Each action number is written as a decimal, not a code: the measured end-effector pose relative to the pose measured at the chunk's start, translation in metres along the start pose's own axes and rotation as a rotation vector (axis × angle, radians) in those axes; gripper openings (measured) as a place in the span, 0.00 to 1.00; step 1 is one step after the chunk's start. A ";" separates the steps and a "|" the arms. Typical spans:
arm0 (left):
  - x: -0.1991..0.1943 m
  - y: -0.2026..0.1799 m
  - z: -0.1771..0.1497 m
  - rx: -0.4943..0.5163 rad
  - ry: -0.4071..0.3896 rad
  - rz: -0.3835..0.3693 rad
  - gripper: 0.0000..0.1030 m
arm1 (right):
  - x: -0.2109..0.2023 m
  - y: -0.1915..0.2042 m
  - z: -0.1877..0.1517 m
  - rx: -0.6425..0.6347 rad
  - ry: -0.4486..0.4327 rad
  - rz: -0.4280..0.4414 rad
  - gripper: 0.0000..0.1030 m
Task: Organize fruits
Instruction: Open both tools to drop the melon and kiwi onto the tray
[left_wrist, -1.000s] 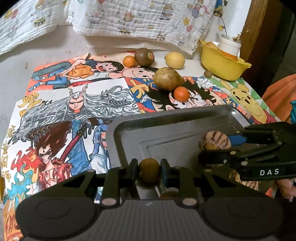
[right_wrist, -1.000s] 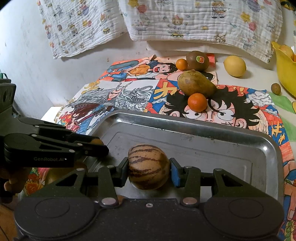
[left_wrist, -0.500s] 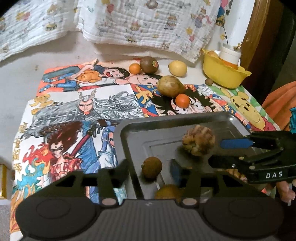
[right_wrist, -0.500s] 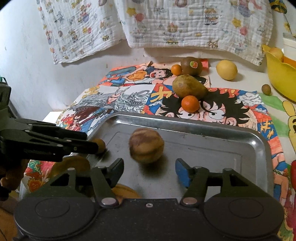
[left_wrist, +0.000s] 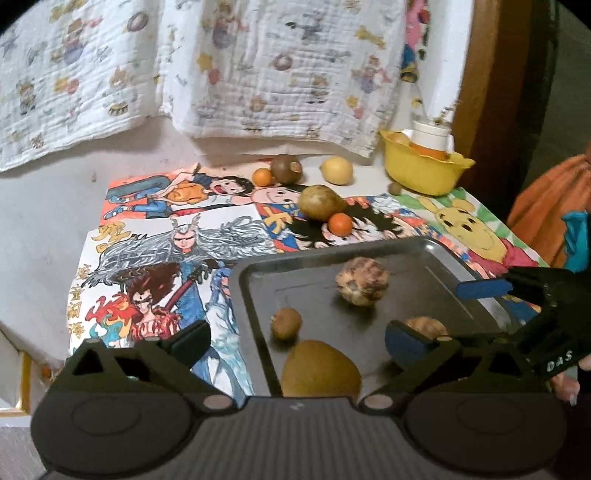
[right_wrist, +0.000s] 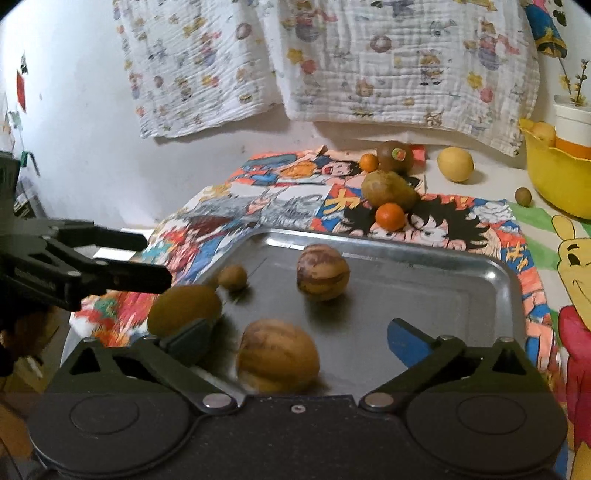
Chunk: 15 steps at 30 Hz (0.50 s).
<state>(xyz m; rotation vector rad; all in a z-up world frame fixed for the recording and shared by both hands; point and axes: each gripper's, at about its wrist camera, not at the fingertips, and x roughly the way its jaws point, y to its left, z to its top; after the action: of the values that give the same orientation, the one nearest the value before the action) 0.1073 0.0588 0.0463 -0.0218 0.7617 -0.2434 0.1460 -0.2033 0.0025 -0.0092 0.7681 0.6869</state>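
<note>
A metal tray (left_wrist: 424, 295) (right_wrist: 388, 247) holds a striped round fruit (left_wrist: 362, 281) (right_wrist: 323, 272), a small brown fruit (left_wrist: 286, 323) (right_wrist: 232, 277), a greenish-brown fruit (left_wrist: 320, 371) (right_wrist: 184, 310) and a second striped fruit (right_wrist: 277, 354). My left gripper (left_wrist: 297, 338) (right_wrist: 147, 256) hangs over the tray's near left corner, jaws opening wide; the small brown fruit lies free just ahead of them. My right gripper (right_wrist: 297, 332) (left_wrist: 465, 310) is over the near edge, jaws opening, pads touching nothing.
On the cartoon-print cloth beyond the tray lie a large pear-shaped fruit (left_wrist: 320, 202), an orange (left_wrist: 340, 223), a smaller orange (left_wrist: 263, 176), a brown stickered fruit (left_wrist: 286, 168) and a lemon (left_wrist: 336, 170). A yellow bowl (left_wrist: 421, 173) stands back right. A blanket hangs behind.
The left gripper let go of the small brown fruit and the right let go of the striped fruit. Both fruits now rest on the tray. Both grippers opened wide and drew back and up.
</note>
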 end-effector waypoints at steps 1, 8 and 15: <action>-0.003 -0.003 -0.003 0.017 -0.001 -0.002 0.99 | -0.002 0.001 -0.003 -0.006 0.004 -0.005 0.99; -0.016 -0.029 -0.028 0.188 0.012 -0.014 0.99 | -0.015 0.004 -0.022 -0.047 0.054 -0.052 0.99; -0.013 -0.033 -0.042 0.231 0.059 -0.003 0.99 | -0.026 0.001 -0.030 -0.072 0.073 -0.127 0.99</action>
<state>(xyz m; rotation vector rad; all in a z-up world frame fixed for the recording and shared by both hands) 0.0623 0.0326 0.0280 0.2034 0.7884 -0.3352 0.1132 -0.2244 -0.0024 -0.1483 0.8056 0.5952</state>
